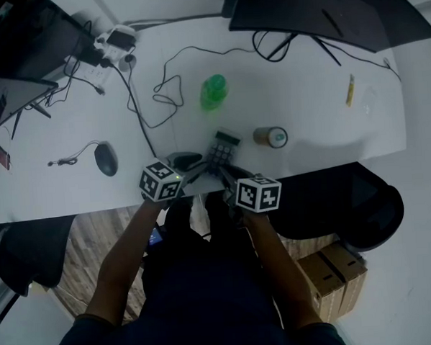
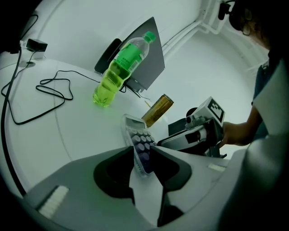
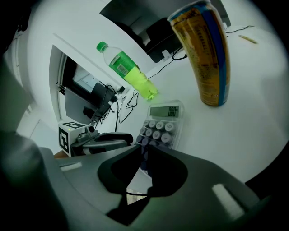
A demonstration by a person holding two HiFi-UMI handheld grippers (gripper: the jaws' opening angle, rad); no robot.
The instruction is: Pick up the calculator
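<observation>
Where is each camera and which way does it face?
Head view: on the person's head, facing steeply down at the desk; forearms, left gripper, right gripper show.
Left gripper view: on the left gripper, along its jaws at the calculator; right gripper and hand show.
Right gripper view: on the right gripper, toward the calculator; left gripper shows.
Shared: calculator, green bottle, can.

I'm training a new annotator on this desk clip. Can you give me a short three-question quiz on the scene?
1. True or false: the green bottle stands upright on the desk.
2. What sits between the jaws of the left gripper? A mouse, B calculator, C cable.
3. In the head view, what stands just right of the calculator?
Key: 1 true; 2 B; 3 the can.
</observation>
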